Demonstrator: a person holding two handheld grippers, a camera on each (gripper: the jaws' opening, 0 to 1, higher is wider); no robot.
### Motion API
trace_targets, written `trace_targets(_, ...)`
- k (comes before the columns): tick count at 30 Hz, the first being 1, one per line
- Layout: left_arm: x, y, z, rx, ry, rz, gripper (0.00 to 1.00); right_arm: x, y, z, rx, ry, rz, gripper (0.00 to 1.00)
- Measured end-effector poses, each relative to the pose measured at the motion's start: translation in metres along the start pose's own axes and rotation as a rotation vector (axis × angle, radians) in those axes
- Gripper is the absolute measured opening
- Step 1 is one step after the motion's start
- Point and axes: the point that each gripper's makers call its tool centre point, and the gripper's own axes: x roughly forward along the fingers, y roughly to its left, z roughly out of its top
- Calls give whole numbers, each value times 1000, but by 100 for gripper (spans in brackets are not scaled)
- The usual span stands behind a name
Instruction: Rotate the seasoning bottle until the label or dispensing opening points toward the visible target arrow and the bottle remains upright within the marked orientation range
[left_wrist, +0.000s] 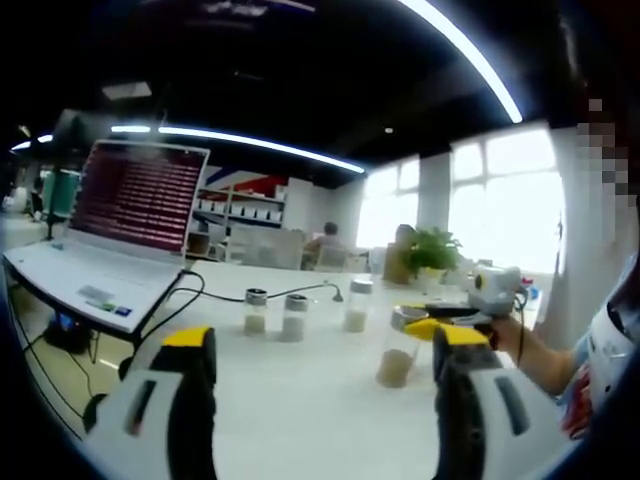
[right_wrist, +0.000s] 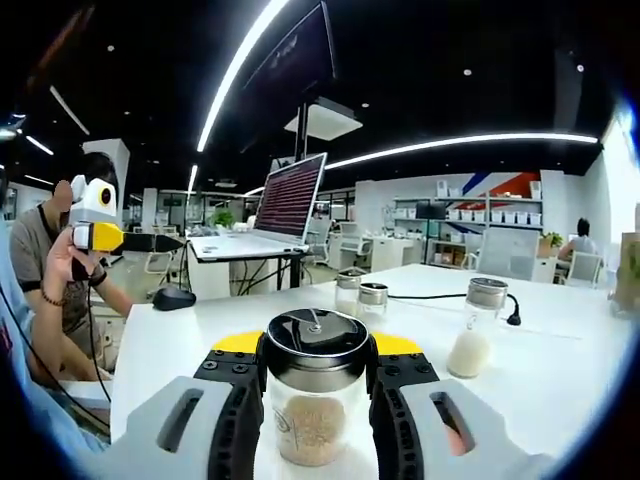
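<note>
The right gripper (right_wrist: 318, 400) is clamped on the bottle (right_wrist: 316, 395) just under its cap, upright on the white table (right_wrist: 560, 370); the left gripper (left_wrist: 325, 390) hangs empty, jaws apart. I'd turn slowly about the bottle's axis, keeping it vertical.
</note>
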Motion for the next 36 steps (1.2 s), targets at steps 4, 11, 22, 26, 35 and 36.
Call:
trace_targets(4,1,0,-1,1,2,-2,95,-1,0,-1,-6,7,-24,39)
trace_targets(11,0,2,-1,-2,3,1,95,-1,0,-2,-30,10,-54,39)
trace_targets(22,0,3,0,-3,4,0,95,0,1,-3,-80,12,-76,40)
trace_targets(26,-1,3,-1,-3,3,2,95,1,1,-3,-88,11,-64,40)
trace_targets(35,-1,-3,-1,-2,3,-15,95,-3,-3,0,-95,-8,-81,49)
trace_targets(36,-1,-3,-2,-2,3,-13,95,-3,-3,1,-96,-10,-82,49)
